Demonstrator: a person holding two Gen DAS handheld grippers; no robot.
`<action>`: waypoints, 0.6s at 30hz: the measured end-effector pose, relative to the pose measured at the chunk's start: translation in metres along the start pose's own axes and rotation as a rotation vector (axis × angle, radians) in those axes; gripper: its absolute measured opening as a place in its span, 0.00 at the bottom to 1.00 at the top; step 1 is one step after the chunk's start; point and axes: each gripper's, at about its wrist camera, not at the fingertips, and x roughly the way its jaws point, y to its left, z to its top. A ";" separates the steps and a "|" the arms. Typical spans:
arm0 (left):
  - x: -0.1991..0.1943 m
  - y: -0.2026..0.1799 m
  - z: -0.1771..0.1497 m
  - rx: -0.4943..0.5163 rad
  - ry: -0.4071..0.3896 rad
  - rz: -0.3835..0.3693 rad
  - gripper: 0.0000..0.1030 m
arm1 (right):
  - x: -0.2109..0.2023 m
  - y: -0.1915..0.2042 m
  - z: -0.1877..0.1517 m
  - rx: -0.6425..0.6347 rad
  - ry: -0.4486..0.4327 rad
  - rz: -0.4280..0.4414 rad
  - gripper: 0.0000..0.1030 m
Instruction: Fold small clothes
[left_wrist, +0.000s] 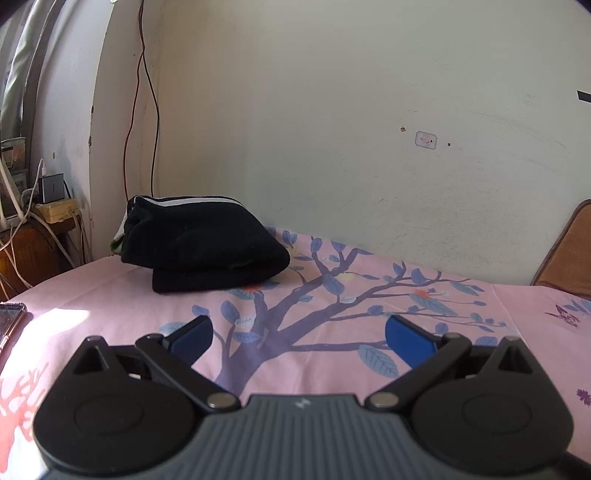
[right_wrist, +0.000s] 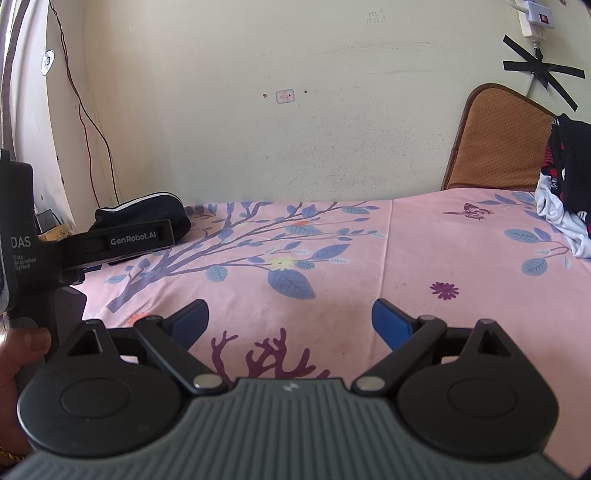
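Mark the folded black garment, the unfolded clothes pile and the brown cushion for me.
folded black garment (left_wrist: 207, 247), left wrist view, middle of top fold.
unfolded black, red and white clothes pile (right_wrist: 565, 192), right wrist view, centre.
brown cushion (right_wrist: 498, 144), right wrist view, face.

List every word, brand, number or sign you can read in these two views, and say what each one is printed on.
"GenRobot.AI": on the black finger of the left gripper, seen from the right wrist view.
"DAS" and "Data Acquisition System": on that gripper's black body.
Small sticker on the wall: print too blurred to read.
Faint handwritten numbers high on the wall: too faint to read.
Logo mark on the right gripper body: a symbol, no letters.
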 end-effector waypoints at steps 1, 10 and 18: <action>0.000 0.000 0.000 -0.001 0.001 0.000 1.00 | 0.000 0.000 0.000 0.000 0.000 0.000 0.94; 0.001 0.000 0.000 -0.006 0.005 -0.002 1.00 | 0.000 0.000 0.000 0.000 0.001 -0.001 0.94; 0.002 0.002 0.000 -0.012 0.012 -0.004 1.00 | -0.001 0.001 0.000 0.000 0.000 -0.001 0.94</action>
